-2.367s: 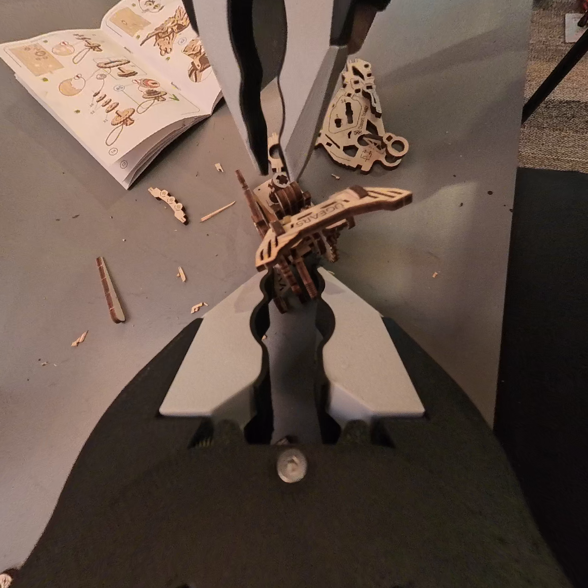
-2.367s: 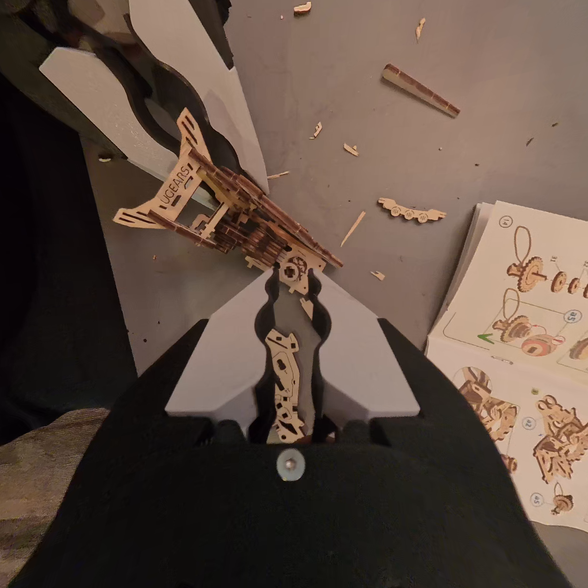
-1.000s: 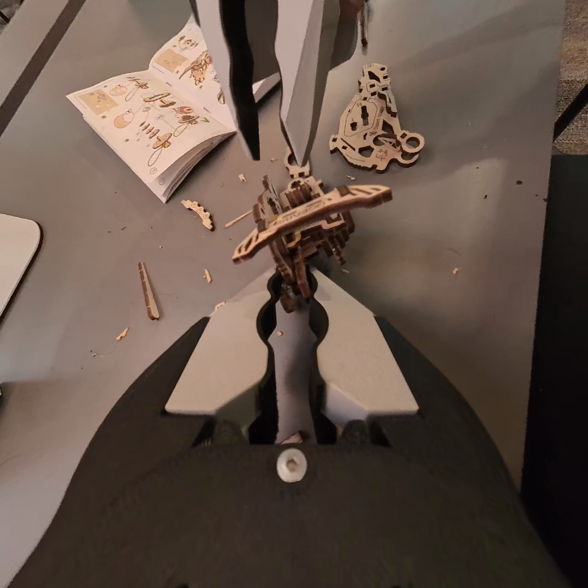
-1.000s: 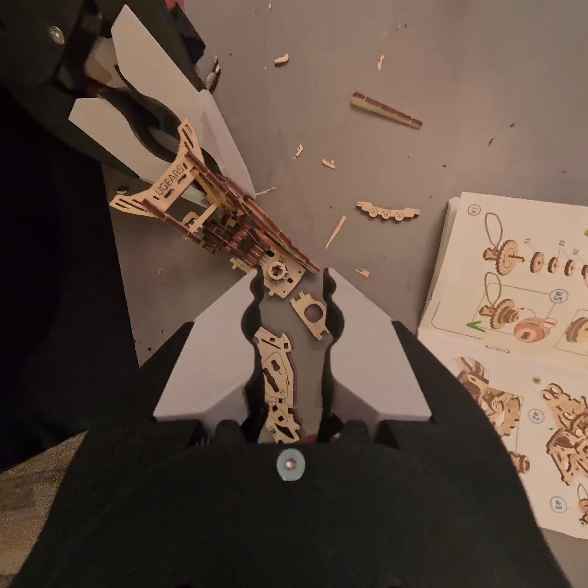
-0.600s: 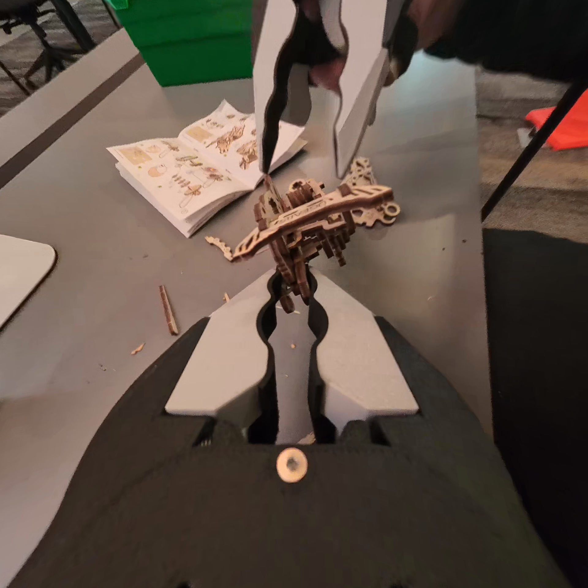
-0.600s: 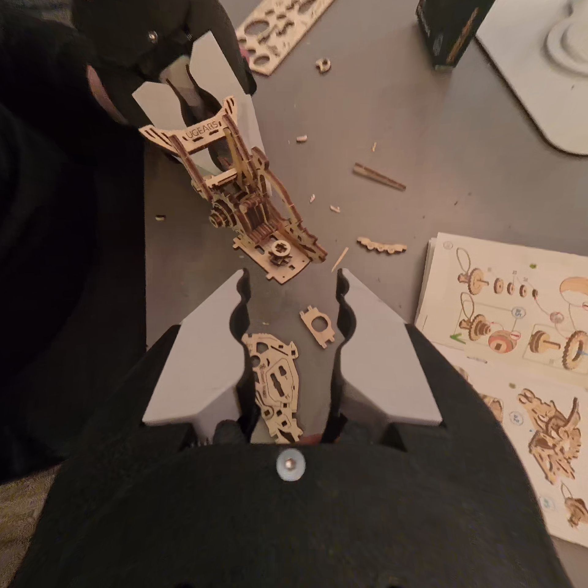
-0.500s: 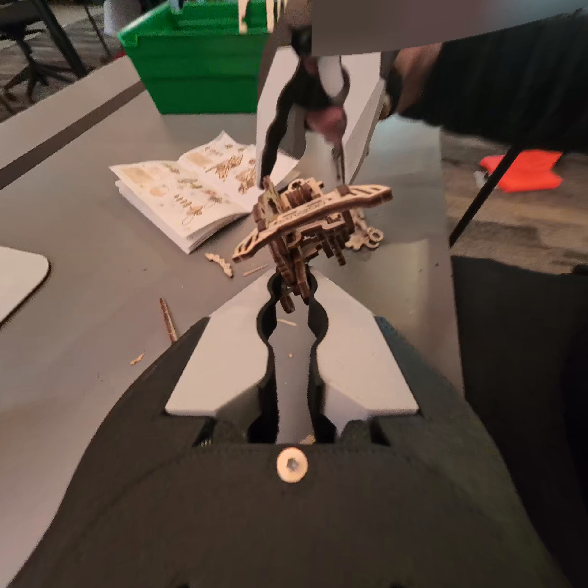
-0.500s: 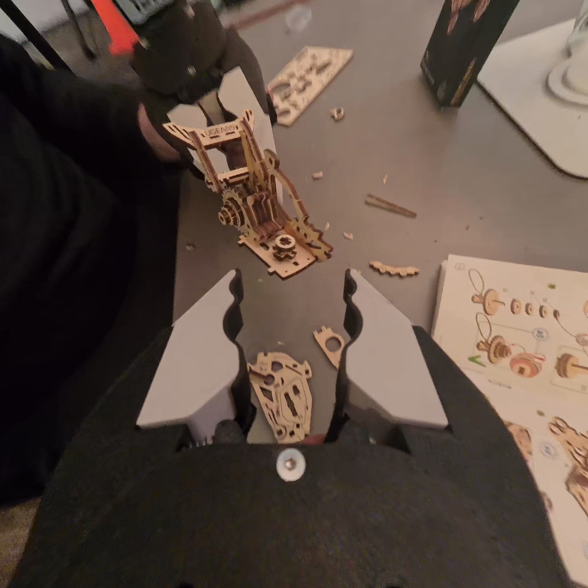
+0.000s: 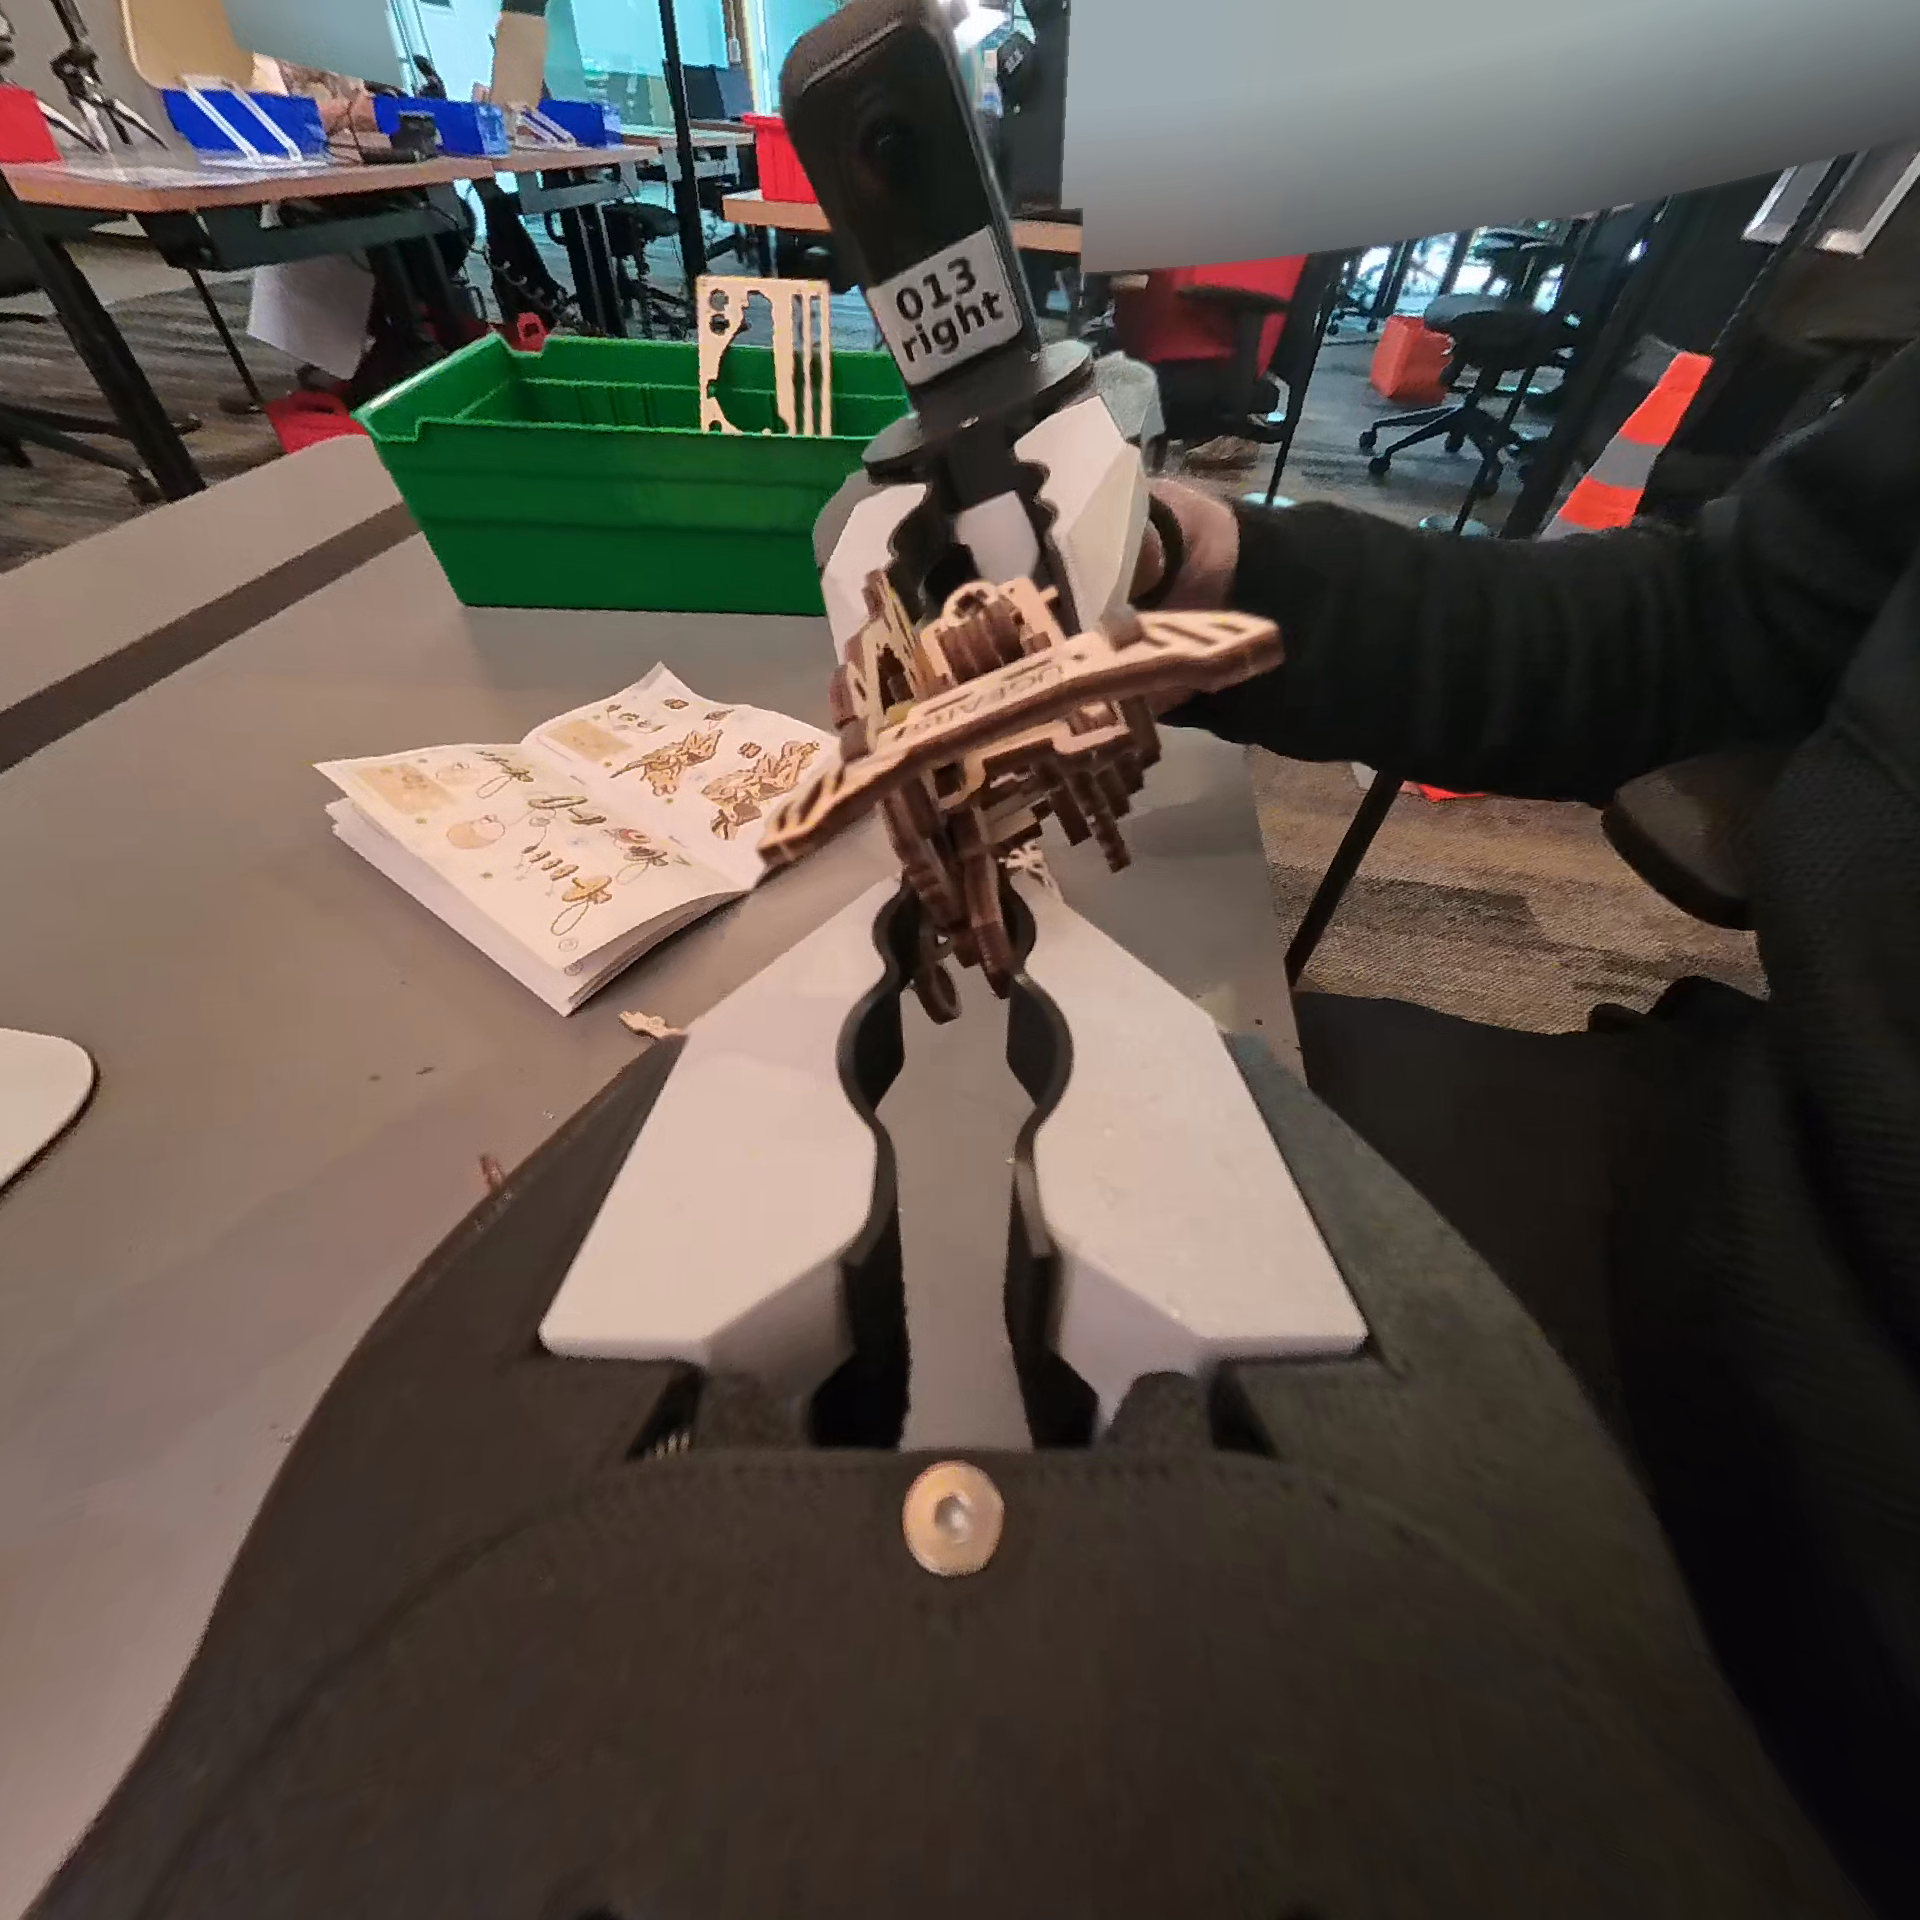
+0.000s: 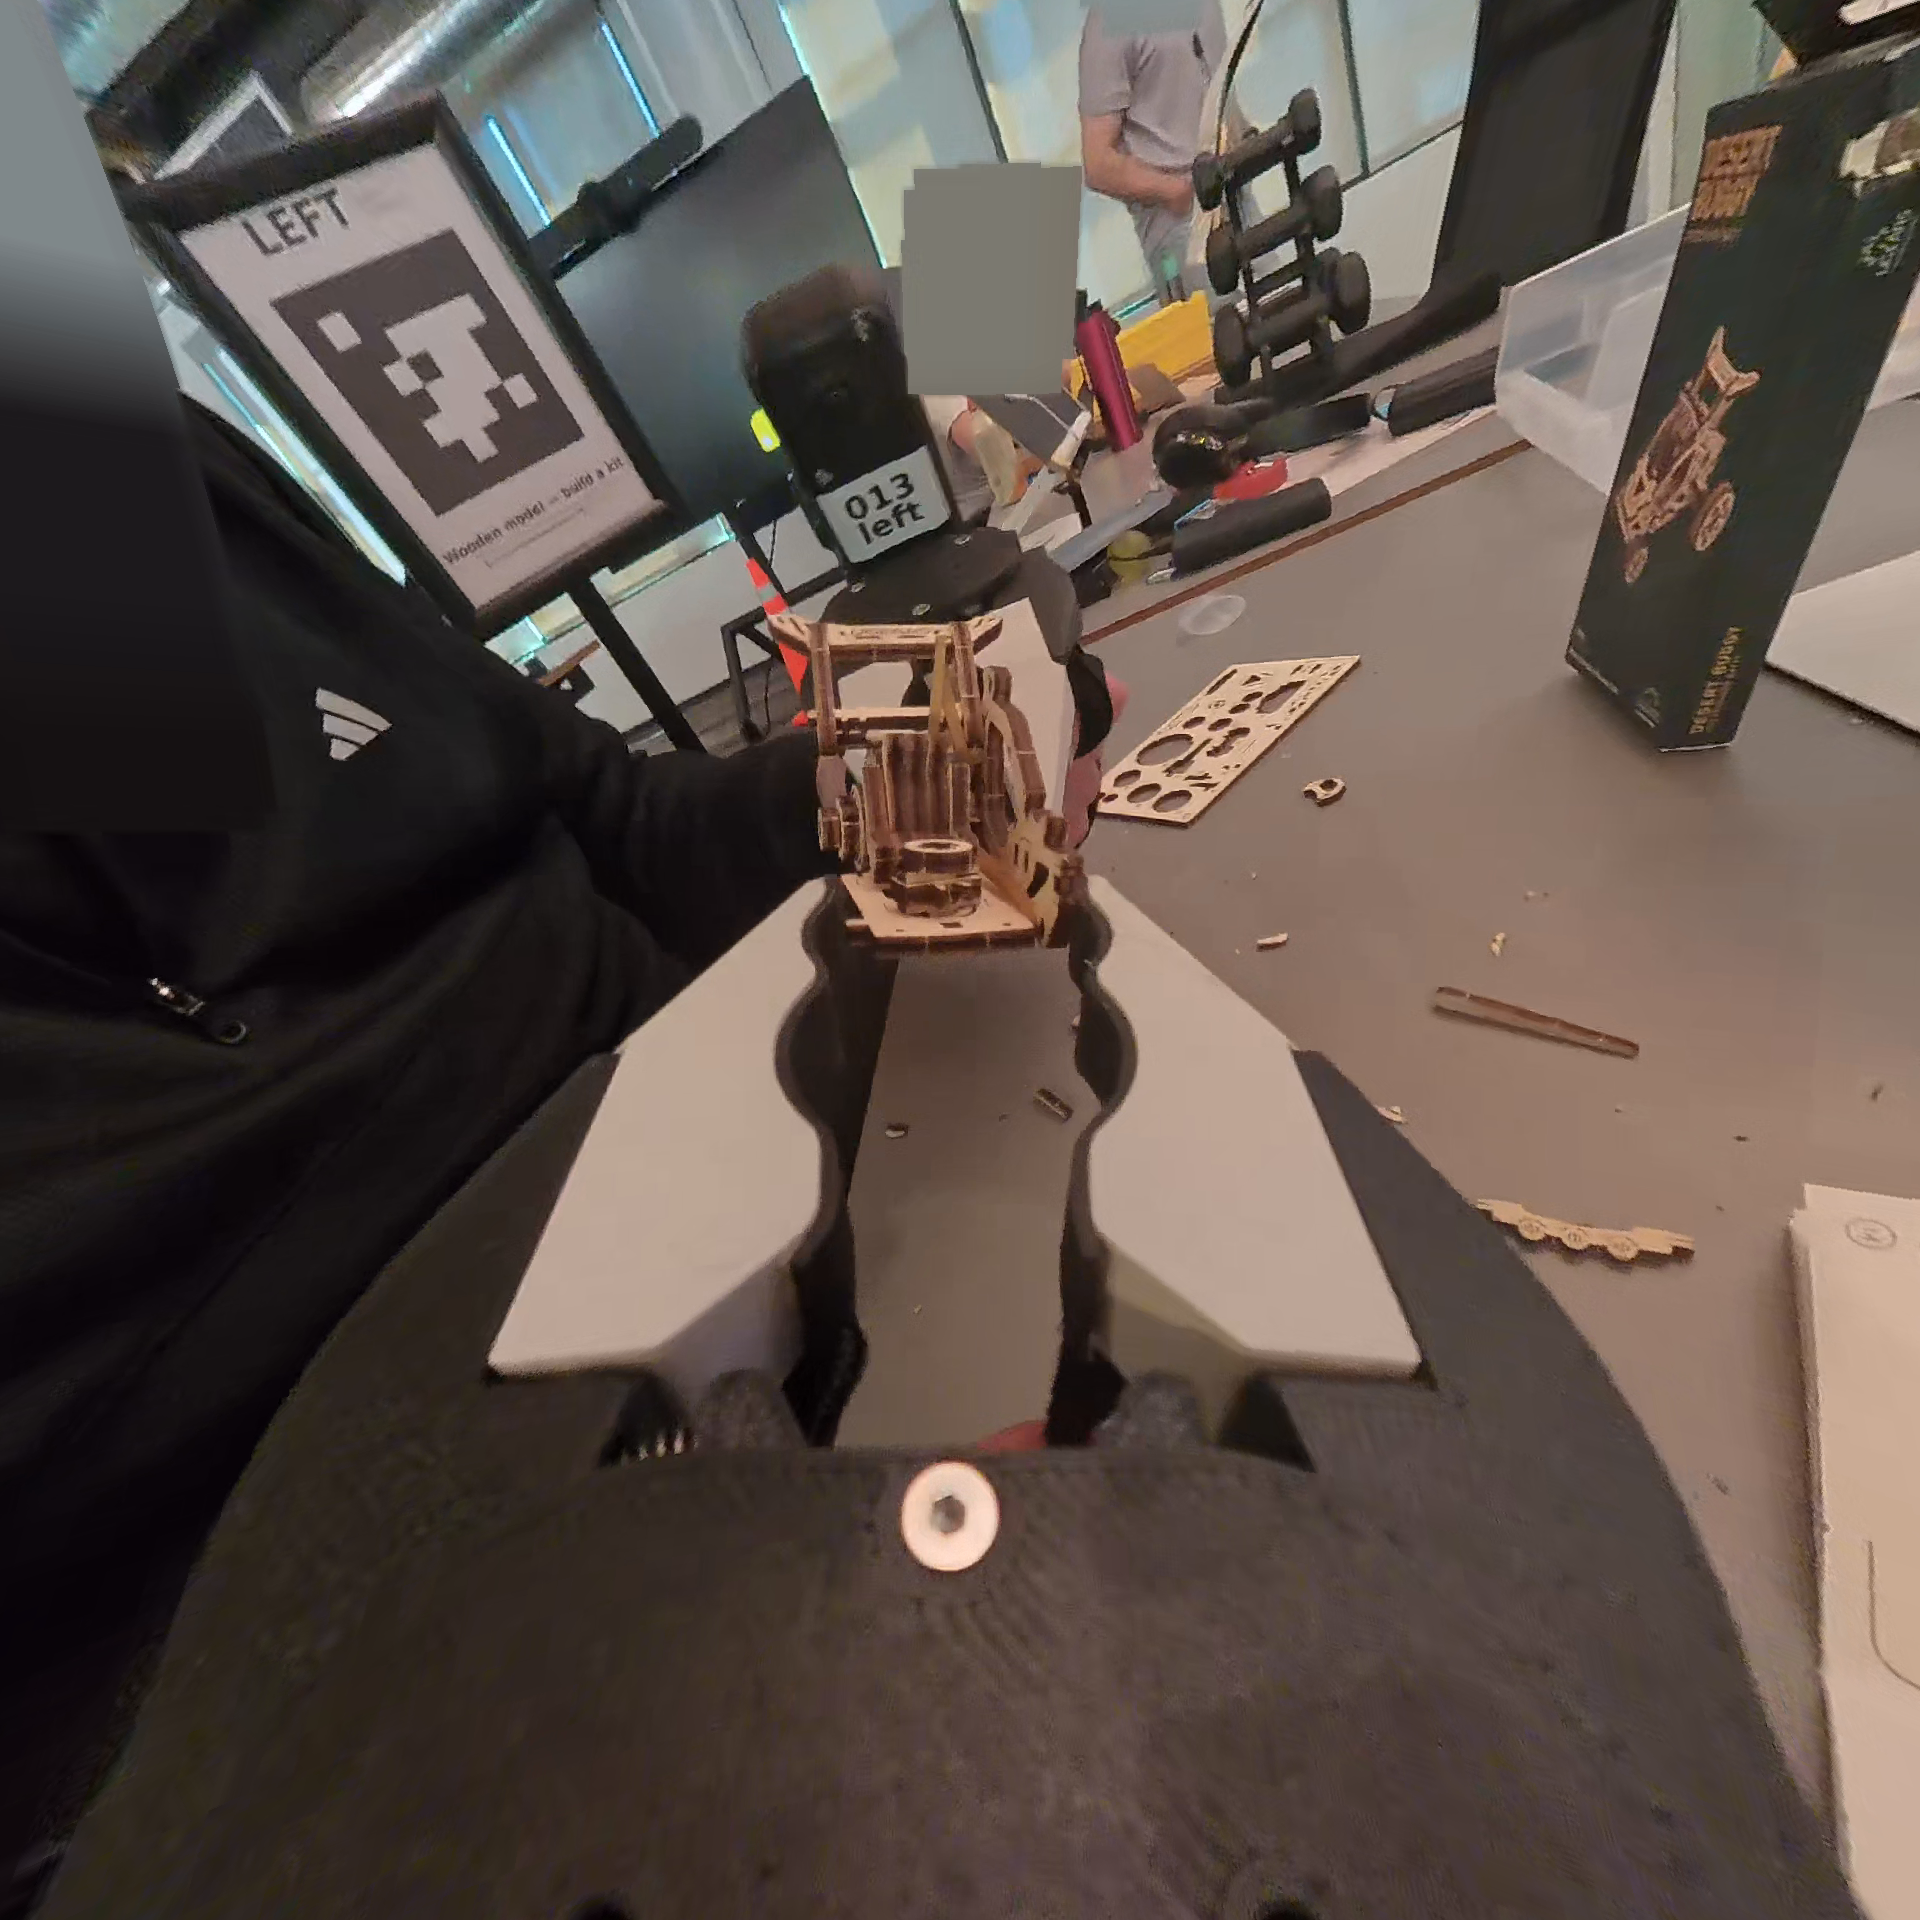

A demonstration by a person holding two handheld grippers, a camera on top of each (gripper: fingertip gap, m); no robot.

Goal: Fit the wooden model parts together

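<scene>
Between two grippers, one wooden model (image 9: 997, 748)

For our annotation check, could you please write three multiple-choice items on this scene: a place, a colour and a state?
1. Where does the open booklet lie? A on a shelf; B on the grey table; C on the floor.
2. What colour is the bin? A red; B yellow; C green.
3. How is the wooden model? A clamped in the left gripper; B flat on the table; C inside the bin.
Answers: 1 B, it lies on the table; 2 C, green walls; 3 A, the jaws pinch its lower end.
</scene>
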